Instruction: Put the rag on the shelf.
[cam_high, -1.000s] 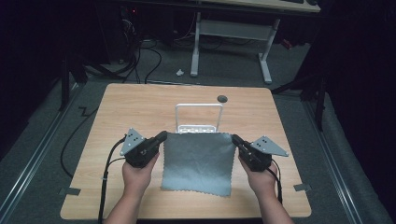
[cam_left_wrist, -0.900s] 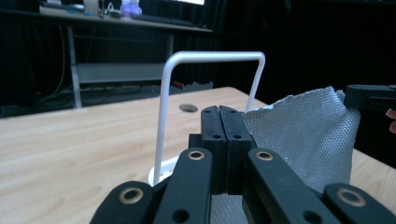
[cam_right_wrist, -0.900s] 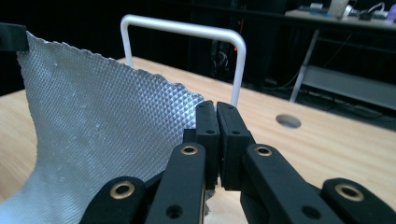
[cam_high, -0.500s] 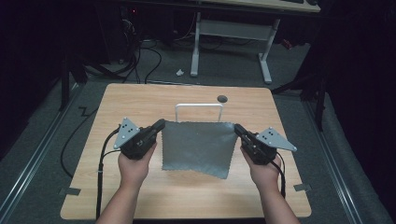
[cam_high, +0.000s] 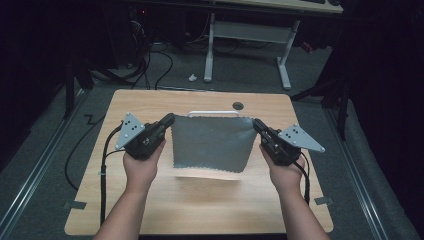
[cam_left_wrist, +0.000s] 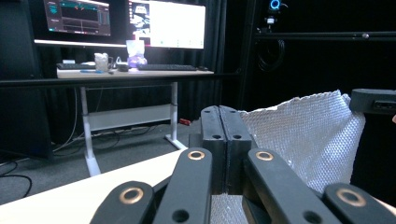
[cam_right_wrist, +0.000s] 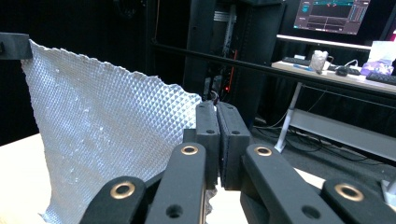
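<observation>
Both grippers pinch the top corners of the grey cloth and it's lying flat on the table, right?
Not flat: the cloth hangs lifted off the table, its shadow beneath in the high view. The left gripper and right gripper do pinch its top corners.

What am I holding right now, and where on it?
The grey cloth, lifted off the table: left gripper shut on its top left corner, right gripper on its top right corner.

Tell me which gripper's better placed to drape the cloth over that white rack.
Neither clearly. The left gripper and right gripper each pinch a top corner of the cloth, level, with the white rack centred just behind. Likely both move together.
</observation>
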